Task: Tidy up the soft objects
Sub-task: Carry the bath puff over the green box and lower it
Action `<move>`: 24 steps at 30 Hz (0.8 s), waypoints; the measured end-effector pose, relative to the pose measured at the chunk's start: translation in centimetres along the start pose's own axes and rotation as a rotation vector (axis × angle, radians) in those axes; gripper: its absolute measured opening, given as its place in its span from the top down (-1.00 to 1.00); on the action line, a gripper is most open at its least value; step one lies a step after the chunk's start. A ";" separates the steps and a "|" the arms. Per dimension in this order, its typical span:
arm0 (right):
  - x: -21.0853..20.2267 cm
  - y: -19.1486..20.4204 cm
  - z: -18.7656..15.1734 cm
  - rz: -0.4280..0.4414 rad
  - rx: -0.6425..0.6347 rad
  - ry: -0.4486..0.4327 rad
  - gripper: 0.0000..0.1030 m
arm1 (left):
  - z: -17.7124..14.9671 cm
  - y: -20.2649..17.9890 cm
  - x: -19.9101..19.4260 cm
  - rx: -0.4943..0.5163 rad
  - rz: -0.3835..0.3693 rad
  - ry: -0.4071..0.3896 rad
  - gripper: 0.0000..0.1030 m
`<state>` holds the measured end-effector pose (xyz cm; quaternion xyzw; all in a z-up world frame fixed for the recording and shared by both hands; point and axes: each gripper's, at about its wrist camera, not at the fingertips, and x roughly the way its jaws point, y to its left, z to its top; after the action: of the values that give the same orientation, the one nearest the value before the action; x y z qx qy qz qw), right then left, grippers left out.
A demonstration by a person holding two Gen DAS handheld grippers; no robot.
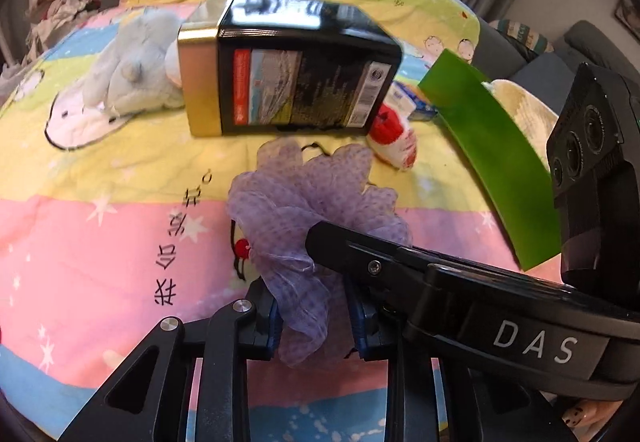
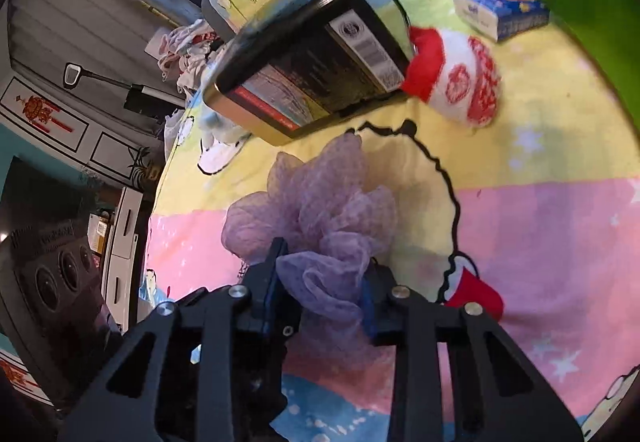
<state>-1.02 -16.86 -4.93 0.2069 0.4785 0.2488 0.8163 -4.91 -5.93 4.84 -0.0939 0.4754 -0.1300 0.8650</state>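
I have one purple mesh pouf (image 1: 316, 202) at the centre of both views, lying on the striped cartoon quilt (image 1: 100, 242). My left tool (image 1: 314, 322) stands narrow, both blue pads pressed into the pouf's lower ruffle. My right tool (image 2: 320, 290) also stands narrow and grips the same pouf from another side; in the left view its black finger (image 1: 340, 242) lies across the pouf from the right of the frame.

Count of other things on the quilt:
- One black and gold tin (image 1: 296, 74), above the pouf in both views, lying on its side.
- One pale blue plush (image 1: 132, 66), upper left in the left view, touching the tin.
- One red and white sock bundle (image 2: 456, 82), at the tin's corner.
- One blue tissue pack (image 2: 504, 12), upper right in the right view.
- One green bin (image 1: 492, 158), right edge of the left view.
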 end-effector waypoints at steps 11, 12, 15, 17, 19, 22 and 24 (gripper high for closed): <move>-9.9 0.6 2.6 -0.001 -0.014 -0.266 0.34 | 5.1 -8.0 -3.9 0.180 -0.114 -0.176 0.52; -11.0 0.4 3.1 -0.010 -0.016 -0.296 0.34 | 5.6 -8.8 -4.0 0.194 -0.126 -0.188 0.52; -14.2 -0.9 4.9 -0.038 -0.001 -0.376 0.34 | 7.8 -12.0 -4.0 0.267 -0.160 -0.226 0.52; -16.1 -2.1 6.0 -0.044 0.022 -0.419 0.33 | 9.3 -14.2 -3.6 0.309 -0.183 -0.237 0.52; -17.7 -3.2 7.2 -0.063 0.037 -0.450 0.33 | 10.9 -16.1 -3.0 0.341 -0.211 -0.240 0.52; -19.6 -4.7 8.8 -0.092 0.065 -0.507 0.33 | 12.9 -18.8 -1.8 0.385 -0.255 -0.246 0.52; -20.7 -6.0 9.6 -0.116 0.082 -0.532 0.33 | 13.8 -20.0 -0.9 0.411 -0.270 -0.250 0.52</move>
<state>0.05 -35.02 10.02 0.2700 0.2682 0.1188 0.9171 3.60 -24.06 18.55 0.0060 0.3119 -0.3252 0.8927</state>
